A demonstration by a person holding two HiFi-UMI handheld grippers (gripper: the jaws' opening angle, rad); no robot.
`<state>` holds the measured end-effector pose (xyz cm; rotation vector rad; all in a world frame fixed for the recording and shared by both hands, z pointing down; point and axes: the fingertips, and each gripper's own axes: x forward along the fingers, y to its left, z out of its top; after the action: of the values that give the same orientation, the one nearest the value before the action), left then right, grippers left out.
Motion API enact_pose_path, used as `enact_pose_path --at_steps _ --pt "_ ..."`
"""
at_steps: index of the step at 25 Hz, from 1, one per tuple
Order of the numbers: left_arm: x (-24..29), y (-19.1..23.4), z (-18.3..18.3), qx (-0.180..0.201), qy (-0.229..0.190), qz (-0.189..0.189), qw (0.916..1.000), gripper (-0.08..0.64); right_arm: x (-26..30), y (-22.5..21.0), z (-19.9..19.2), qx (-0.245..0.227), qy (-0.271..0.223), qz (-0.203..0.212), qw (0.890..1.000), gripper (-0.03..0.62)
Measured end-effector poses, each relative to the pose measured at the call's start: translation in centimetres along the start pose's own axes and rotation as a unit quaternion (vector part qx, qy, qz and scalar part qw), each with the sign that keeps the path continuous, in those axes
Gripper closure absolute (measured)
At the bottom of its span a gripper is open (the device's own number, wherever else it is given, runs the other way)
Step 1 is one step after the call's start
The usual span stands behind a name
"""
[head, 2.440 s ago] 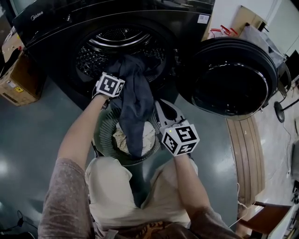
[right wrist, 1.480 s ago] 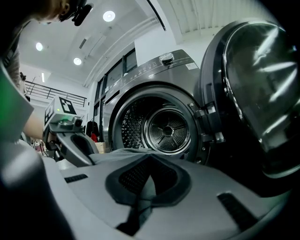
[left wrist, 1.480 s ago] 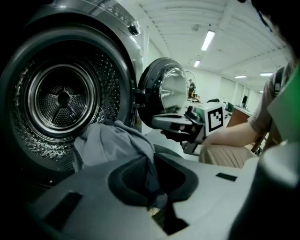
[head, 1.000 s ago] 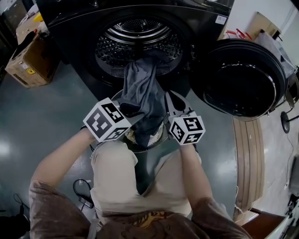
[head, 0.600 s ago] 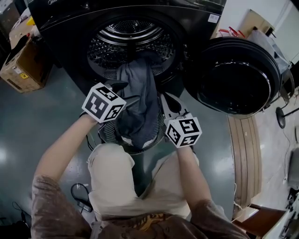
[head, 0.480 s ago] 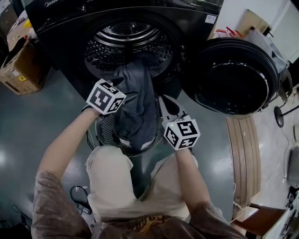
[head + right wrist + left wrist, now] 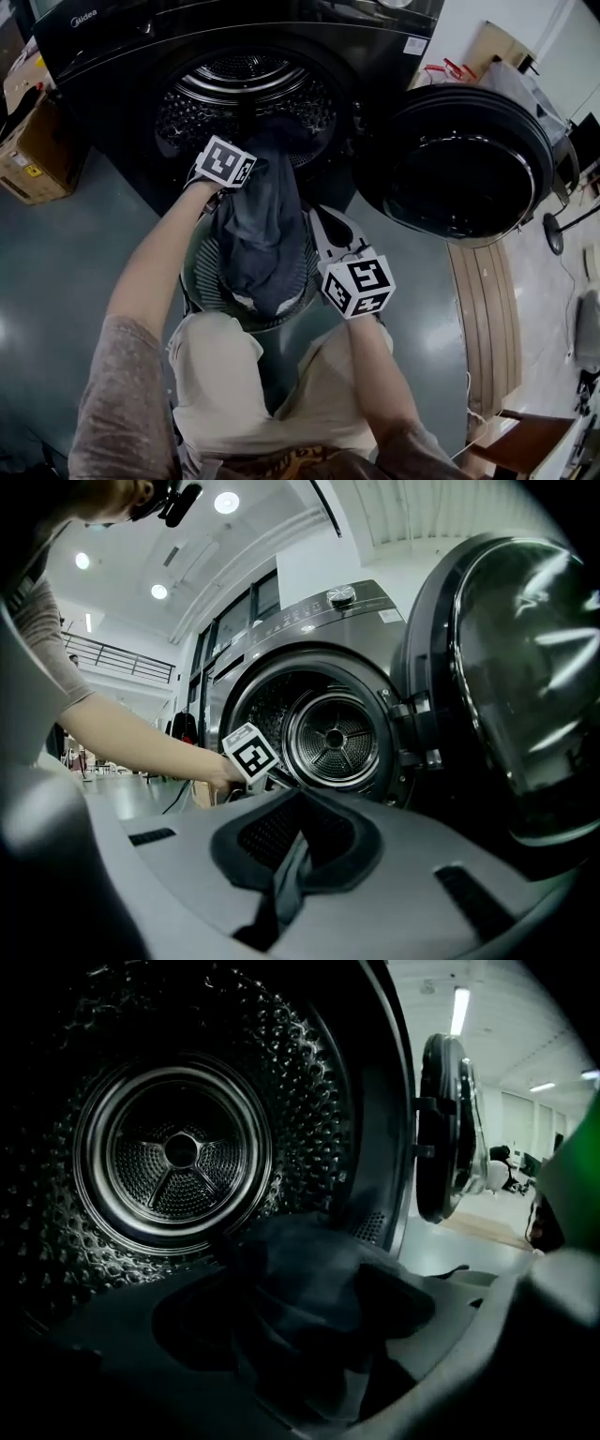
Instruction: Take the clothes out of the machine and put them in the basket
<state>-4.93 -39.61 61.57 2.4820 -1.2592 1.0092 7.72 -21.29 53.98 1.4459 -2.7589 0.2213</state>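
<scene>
as garment (image 7: pixel 262 225) drapes from drum (image 7: pixel 234 84), into basket (image 7: pixel 202 277)

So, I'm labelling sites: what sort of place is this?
Probably a lab or workshop hall, not a home: a front-loading machine on bare polished floor, a cardboard box beside it, strip lights overhead.

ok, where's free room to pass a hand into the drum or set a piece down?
Free: the perforated steel drum behind and above the dark grey garment; bare grey floor left of the round slatted basket. Crowded: the drum's lower lip and the basket, both draped by that garment; the open round black door blocks the right.
</scene>
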Motion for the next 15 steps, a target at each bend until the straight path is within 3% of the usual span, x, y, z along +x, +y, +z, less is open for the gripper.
enact_pose_path --at_steps 4,7,10,15 --pt "2.3 0.7 -0.9 -0.027 0.028 -0.004 0.9992 0.126 0.3 -0.3 -0.4 0.005 0.003 -0.004 1.0 0.597" --pt "2.6 0.6 -1.3 -0.046 0.018 -0.023 0.9985 0.126 0.4 -0.4 -0.6 0.002 0.005 -0.004 1.0 0.597" --pt "2.2 0.1 -1.3 -0.047 0.015 -0.039 0.998 0.224 0.5 -1.1 -0.8 0.01 0.005 -0.01 1.0 0.597" --pt "0.7 -0.1 -1.4 -0.044 0.015 -0.028 0.9985 0.425 0.9 -1.1 -1.1 0.015 0.005 -0.005 1.0 0.597"
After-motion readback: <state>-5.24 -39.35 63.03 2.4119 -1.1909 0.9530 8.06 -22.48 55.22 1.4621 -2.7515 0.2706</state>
